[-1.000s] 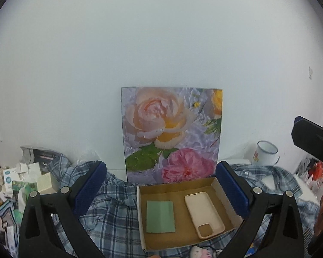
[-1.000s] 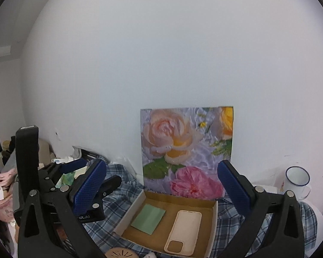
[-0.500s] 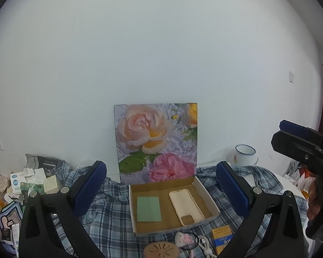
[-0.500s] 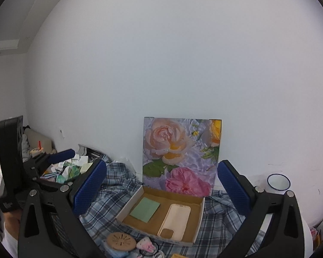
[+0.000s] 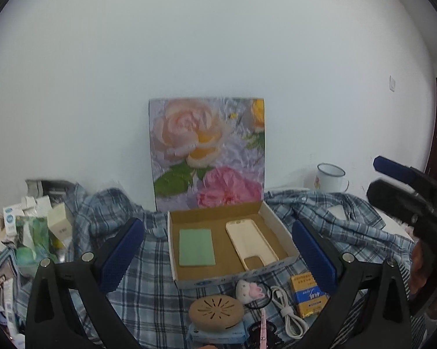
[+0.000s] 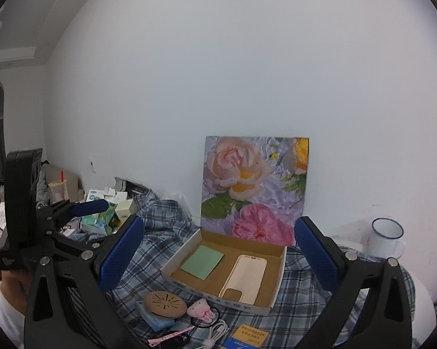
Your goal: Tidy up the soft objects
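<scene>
Both tools are spread wide and hold nothing: left gripper [image 5: 218, 247] and right gripper [image 6: 218, 251] frame the open box [image 5: 276, 222] at lower centre. The box holds a green pad [image 5: 196, 247] at left and a cream phone case [image 5: 251, 242] at right. Below the box on the plaid cloth [image 5: 148, 288] lie a bunny toy [image 5: 249, 289], a round disc [image 5: 215, 311] and a white cable [image 5: 288, 311].
</scene>
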The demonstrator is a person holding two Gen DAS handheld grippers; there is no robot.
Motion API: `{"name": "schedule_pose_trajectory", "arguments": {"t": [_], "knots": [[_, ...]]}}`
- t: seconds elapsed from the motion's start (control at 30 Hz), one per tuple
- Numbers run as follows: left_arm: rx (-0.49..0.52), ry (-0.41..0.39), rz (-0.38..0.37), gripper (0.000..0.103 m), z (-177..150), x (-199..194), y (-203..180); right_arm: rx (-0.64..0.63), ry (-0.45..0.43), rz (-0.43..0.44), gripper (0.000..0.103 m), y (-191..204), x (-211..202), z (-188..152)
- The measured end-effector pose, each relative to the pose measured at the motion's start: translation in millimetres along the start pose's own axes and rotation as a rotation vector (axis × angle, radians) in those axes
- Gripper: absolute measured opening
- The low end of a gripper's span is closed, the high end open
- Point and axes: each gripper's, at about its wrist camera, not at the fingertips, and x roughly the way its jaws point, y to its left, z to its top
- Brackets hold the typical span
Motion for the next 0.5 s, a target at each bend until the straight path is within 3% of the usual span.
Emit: {"name": "schedule_pose_trajectory", "arguments": {"t": [0.2,0.5], "knots": [[0.016,0.058,0.036,0.103,-30,21,-2,0.015,0.083,0.025,0.103,-2,20,-35],[0.022,0.116,0.022,0.103,-63,36,-8,0.013,0.173,0.028,0.103,-5,36,-80]]}}
